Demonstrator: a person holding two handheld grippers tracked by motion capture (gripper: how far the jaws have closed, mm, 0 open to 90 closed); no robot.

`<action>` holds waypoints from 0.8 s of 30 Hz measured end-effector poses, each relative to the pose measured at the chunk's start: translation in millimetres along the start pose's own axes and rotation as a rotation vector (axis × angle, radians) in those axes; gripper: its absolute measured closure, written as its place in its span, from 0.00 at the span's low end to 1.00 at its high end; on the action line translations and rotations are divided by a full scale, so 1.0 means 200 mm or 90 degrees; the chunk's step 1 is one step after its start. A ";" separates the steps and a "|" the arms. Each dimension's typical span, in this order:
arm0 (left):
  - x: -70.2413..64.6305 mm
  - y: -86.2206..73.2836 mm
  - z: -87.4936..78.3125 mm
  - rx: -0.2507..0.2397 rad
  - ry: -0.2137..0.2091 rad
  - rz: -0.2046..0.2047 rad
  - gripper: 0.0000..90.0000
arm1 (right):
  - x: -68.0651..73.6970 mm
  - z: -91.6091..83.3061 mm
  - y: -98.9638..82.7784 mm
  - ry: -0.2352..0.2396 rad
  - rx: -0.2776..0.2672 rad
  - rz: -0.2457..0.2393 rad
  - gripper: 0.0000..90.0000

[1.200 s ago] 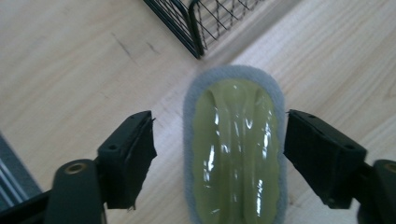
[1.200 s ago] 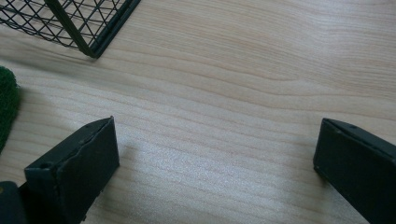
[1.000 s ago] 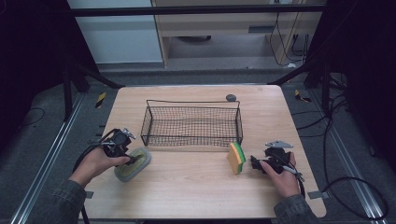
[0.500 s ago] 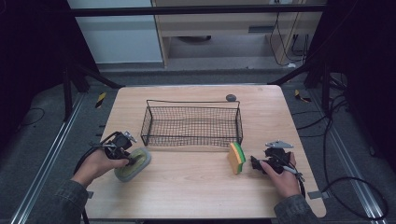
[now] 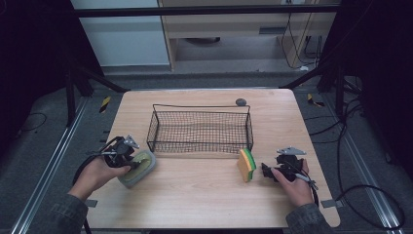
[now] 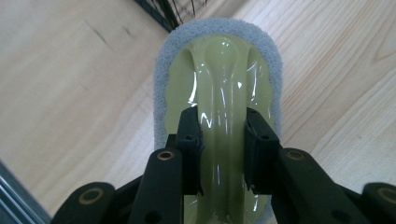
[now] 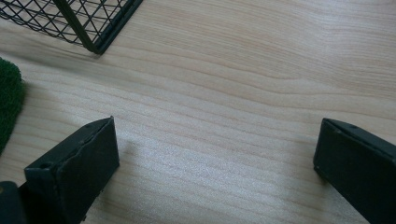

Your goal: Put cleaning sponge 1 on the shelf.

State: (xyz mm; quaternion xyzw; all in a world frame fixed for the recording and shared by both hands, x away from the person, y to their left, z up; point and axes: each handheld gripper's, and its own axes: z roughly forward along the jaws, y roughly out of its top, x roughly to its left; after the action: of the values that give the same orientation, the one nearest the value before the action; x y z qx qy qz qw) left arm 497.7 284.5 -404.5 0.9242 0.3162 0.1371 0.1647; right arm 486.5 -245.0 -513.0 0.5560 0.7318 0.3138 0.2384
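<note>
A grey-padded scrubber [image 5: 140, 168] with a glossy yellow-green handle [image 6: 219, 88] rests on the wooden table [image 5: 195, 195] at the front left. My left gripper [image 5: 127, 157] [image 6: 223, 126] is shut on that handle; its jaws have just been closing, and both pads now press the handle's sides. A yellow sponge with a green face [image 5: 247, 165] stands on edge at the front right. My right gripper [image 5: 267, 170] [image 7: 215, 154] is open just right of it, low over bare wood, with the sponge's green edge [image 7: 8, 102] off to its left.
A black wire basket [image 5: 199, 107] stands mid-table behind both items; its corner [image 7: 79, 21] is close to the right gripper. A small dark round object [image 5: 240, 102] lies behind the basket. Bare wood stretches between the scrubber and the sponge.
The left gripper's jaws have come together on the scrubber handle, and the left hand has shifted slightly with the scrubber. The right hand and the sponge have stayed put.
</note>
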 end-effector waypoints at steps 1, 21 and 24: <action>0.00 0.00 -0.02 -0.007 0.004 0.006 0.79 | 0.00 0.00 0.00 0.000 0.000 -0.001 0.00; 0.04 0.22 -0.20 -0.058 0.079 0.092 0.79 | -0.02 -0.01 0.00 0.015 0.001 -0.019 0.01; 0.05 0.28 -0.21 -0.063 0.082 0.111 0.79 | -0.02 -0.01 -0.01 0.017 0.001 -0.020 0.00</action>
State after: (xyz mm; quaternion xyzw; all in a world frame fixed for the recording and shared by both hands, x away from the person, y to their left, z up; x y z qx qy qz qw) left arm 520.9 258.8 -342.3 0.9281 0.2377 0.2254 0.1770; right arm 486.0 -248.7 -512.9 0.5406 0.7435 0.3171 0.2333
